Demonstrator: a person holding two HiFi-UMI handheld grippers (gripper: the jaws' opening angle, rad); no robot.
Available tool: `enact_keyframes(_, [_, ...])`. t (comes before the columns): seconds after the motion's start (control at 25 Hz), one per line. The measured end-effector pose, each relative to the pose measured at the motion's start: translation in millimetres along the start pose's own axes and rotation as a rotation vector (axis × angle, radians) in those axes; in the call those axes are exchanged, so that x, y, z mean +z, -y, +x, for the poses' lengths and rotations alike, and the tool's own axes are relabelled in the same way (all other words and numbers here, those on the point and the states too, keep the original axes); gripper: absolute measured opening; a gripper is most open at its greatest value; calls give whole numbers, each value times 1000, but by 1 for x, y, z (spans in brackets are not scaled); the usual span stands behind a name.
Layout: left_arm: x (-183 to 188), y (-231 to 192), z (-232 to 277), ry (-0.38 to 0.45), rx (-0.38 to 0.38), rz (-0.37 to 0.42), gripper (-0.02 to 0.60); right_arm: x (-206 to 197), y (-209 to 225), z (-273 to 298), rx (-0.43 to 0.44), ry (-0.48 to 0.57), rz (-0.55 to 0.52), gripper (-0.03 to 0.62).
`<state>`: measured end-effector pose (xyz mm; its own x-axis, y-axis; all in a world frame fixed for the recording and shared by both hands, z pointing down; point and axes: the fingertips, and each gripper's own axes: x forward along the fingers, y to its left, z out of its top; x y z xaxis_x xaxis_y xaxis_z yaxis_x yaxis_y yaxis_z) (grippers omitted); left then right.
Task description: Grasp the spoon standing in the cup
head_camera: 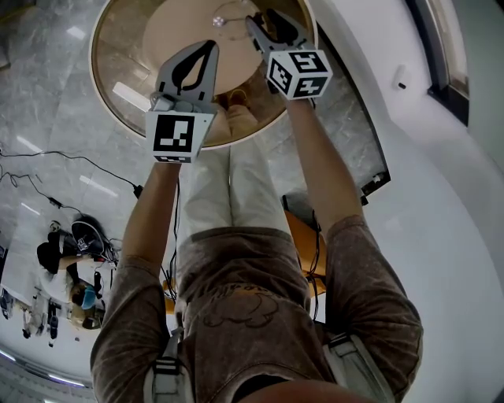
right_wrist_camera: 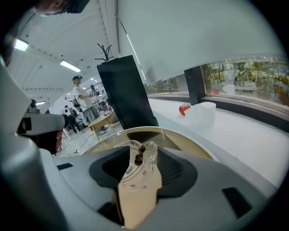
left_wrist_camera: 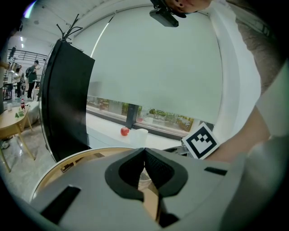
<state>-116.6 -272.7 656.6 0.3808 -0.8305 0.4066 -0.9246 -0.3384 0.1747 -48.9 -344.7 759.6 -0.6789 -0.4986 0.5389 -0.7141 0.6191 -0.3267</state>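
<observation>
Two grippers are held over a round wooden table (head_camera: 118,55): the left gripper (left_wrist_camera: 144,150) is closed on nothing, while the dark-beaded spoon (right_wrist_camera: 138,156), standing in a clear glass cup (right_wrist_camera: 128,172), is seen between the parted jaws of the right gripper (right_wrist_camera: 141,154).

Two grippers: left gripper (head_camera: 207,46) and right gripper (head_camera: 260,21). One round bench (head_camera: 118,55). At twelve o'clock on it in the head view stands one clear cup (right_wrist_camera: 151,151) holding one spoon (right_wrist_camera: 138,154). Toward one o'clock from the cup are one red apple (right_wrist_camera: 184,108) and one white tub (right_wrist_camera: 204,113).
</observation>
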Motion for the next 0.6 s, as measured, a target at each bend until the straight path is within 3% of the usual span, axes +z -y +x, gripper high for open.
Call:
enact_keyframes(0.4, [-2,-3,6,0,2,-1,18,-1,-1,5,12,-17,-17,145])
enact_keyframes(0.6, [-1,-4,4,-3,6,-7,18,1,-5,0,12,-16,-28,90])
